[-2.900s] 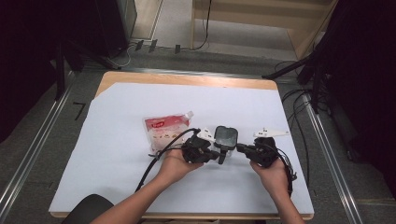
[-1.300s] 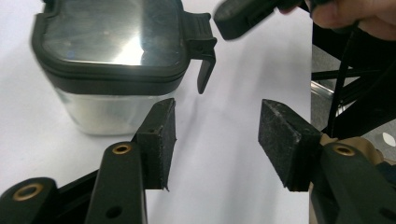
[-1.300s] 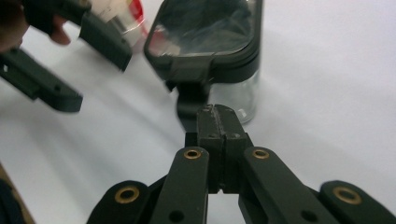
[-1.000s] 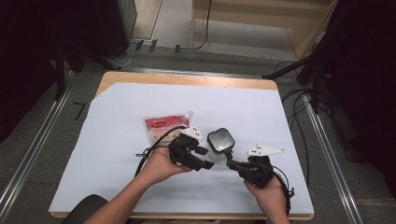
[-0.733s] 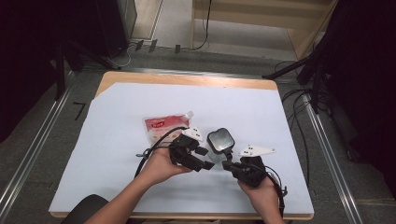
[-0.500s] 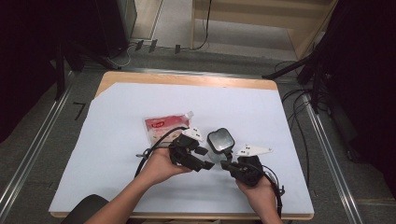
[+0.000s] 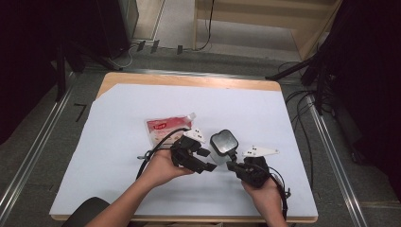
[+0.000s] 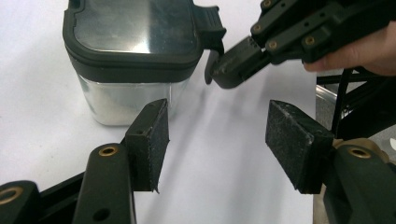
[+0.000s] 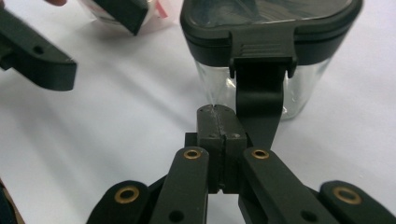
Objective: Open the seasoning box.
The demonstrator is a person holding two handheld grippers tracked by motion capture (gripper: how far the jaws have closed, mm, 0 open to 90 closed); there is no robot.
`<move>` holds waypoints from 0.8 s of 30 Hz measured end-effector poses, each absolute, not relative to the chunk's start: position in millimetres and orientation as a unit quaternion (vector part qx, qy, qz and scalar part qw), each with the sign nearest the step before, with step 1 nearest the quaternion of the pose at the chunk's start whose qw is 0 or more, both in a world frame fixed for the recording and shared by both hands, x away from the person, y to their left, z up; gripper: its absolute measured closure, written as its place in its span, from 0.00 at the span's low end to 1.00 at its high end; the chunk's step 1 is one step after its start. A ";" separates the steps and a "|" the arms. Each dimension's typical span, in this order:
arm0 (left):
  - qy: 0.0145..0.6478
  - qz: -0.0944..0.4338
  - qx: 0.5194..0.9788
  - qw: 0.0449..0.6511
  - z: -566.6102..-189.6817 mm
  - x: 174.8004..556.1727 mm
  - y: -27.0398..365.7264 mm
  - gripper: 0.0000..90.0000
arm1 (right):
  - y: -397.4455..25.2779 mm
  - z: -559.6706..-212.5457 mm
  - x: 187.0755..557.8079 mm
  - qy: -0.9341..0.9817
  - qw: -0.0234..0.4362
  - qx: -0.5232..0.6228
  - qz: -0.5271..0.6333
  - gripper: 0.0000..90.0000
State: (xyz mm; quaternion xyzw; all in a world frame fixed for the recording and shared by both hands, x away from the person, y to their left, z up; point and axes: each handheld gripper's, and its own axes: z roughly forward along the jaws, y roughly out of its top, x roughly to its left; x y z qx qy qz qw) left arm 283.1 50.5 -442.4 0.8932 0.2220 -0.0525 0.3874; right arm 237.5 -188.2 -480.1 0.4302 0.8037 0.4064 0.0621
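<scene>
High view: a clear container with a black latching lid (image 7: 223, 144) stands on the surface toward the near edge, a little right of the middle. The left gripper (image 7: 201, 163) sits just beside it on its left, the right gripper (image 7: 235, 165) just in front of it on its right. A red-and-white pouch (image 7: 166, 128) lies flat beyond the left gripper, near the container but apart from it.

Left gripper view: the left gripper's fingers (image 8: 150, 140) stand wide with nothing between them; one pad is near the container's clear wall (image 8: 126, 100), and I cannot tell if it touches. The right gripper's tip (image 8: 231, 70) is at the lid's side latch (image 8: 211, 35).

Right gripper view: the right gripper's fingers (image 9: 218, 122) are pressed together with nothing between them, their tip beside the hanging latch flap (image 9: 259, 105), which has swung down from the lid edge.

Judgement: this latch looks released, yet the lid sits on the container. Left to do, probably: free any other latches, steady the body, and lift the lid off; the pouch lies untouched.
</scene>
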 end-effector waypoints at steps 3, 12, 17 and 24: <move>0.223 -0.053 0.893 0.388 -443.1 283.3 50.1 0.45 | -193.0 -479.9 238.9 0.799 0.063 0.438 0.407 1.00; 0.223 -0.046 0.894 0.387 -443.4 283.2 50.5 0.44 | -203.2 -480.5 243.3 0.790 0.067 0.454 0.406 1.00; 0.225 -0.047 0.893 0.388 -443.5 283.3 50.8 0.44 | -212.2 -481.0 248.7 0.782 0.072 0.467 0.406 1.00; 0.224 -0.041 0.894 0.385 -443.9 283.8 51.1 0.44 | -221.6 -481.3 255.1 0.774 0.074 0.480 0.405 1.00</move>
